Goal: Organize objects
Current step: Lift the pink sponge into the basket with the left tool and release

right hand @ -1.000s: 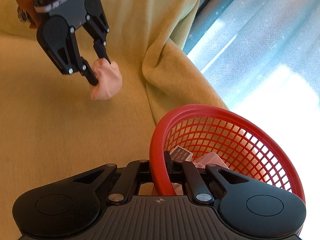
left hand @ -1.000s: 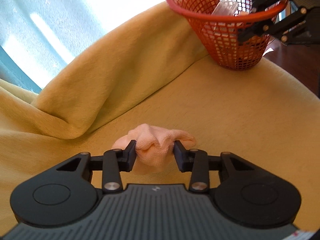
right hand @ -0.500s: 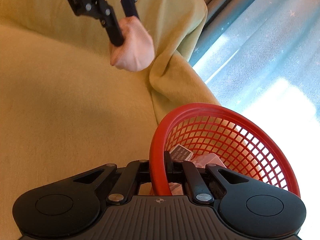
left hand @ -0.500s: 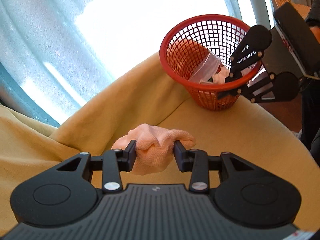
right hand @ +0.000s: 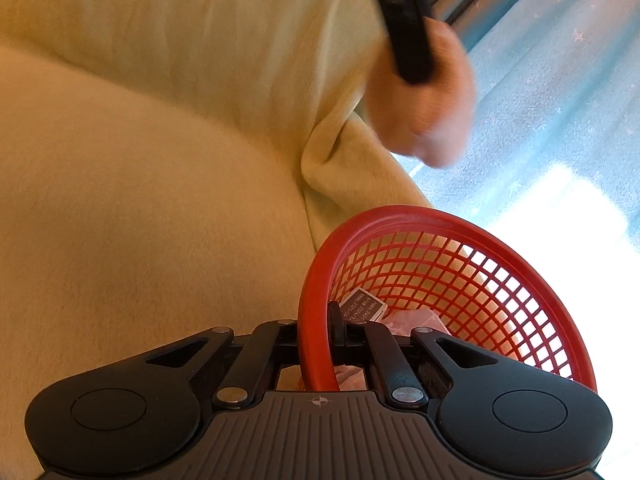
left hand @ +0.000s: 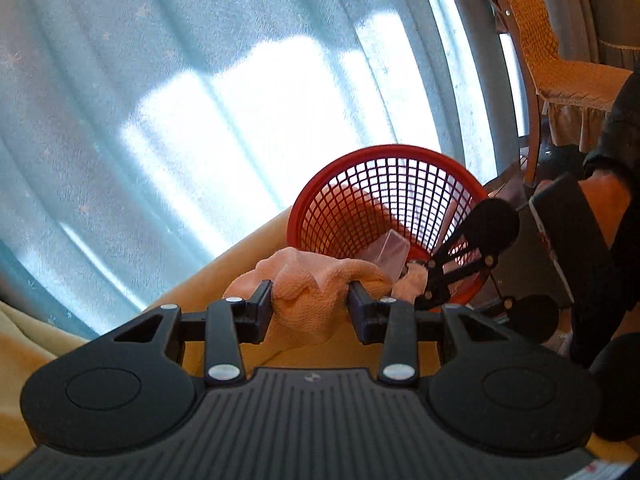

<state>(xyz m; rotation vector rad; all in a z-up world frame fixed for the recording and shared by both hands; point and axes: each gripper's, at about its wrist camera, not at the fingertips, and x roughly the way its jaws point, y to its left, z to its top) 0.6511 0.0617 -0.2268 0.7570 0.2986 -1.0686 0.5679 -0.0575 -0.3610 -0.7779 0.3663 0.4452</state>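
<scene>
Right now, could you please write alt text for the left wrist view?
The left gripper clamps a crumpled pink cloth, raised near a red mesh basket whose rim the right gripper pinches. Sunlit blue curtains hang behind.

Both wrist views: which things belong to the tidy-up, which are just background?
In the job:
- pink cloth, clamped in the left gripper
- red basket, its rim pinched by the right gripper
- clear plastic piece and printed packet already inside the basket

Background:
- yellow blanket
- blue curtain
- chair
</scene>
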